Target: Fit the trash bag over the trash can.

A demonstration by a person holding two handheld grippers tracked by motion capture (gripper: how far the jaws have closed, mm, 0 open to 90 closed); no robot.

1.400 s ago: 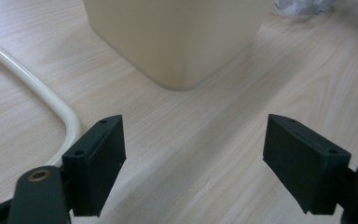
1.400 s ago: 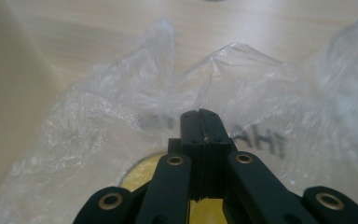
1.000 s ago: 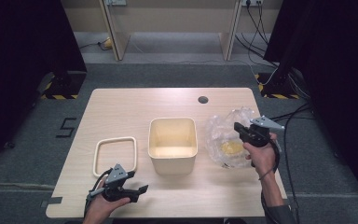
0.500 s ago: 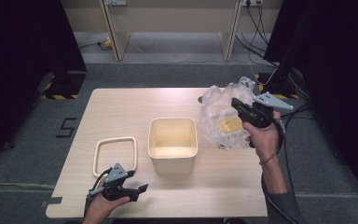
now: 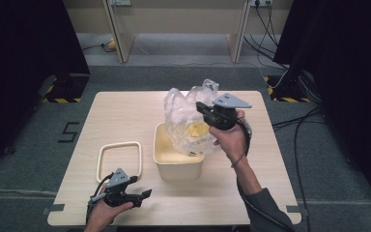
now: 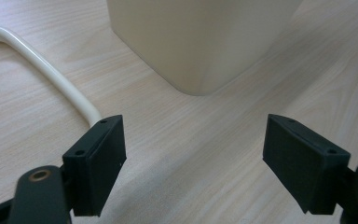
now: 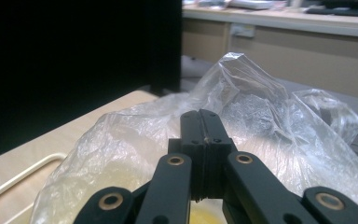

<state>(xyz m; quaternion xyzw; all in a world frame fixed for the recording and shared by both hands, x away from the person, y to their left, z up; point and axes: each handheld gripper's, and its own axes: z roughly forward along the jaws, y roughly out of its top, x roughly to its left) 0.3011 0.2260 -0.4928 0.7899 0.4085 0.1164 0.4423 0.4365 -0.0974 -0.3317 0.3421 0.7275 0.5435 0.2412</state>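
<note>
While pinched between the pressed-together fingers of the right gripper, hangs over the tub: clear crinkled bag, something yellow inside. Left gripper fingers spread, near the tub.

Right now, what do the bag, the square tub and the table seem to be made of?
The bag looks like thin clear plastic film: see-through, crinkled, with glossy highlights, something yellow showing inside. The square tub seems to be cream plastic with a smooth, matte finish and rounded corners, though the look leaves it open. The table shows pale wood grain, probably a laminate or veneer top.
</note>
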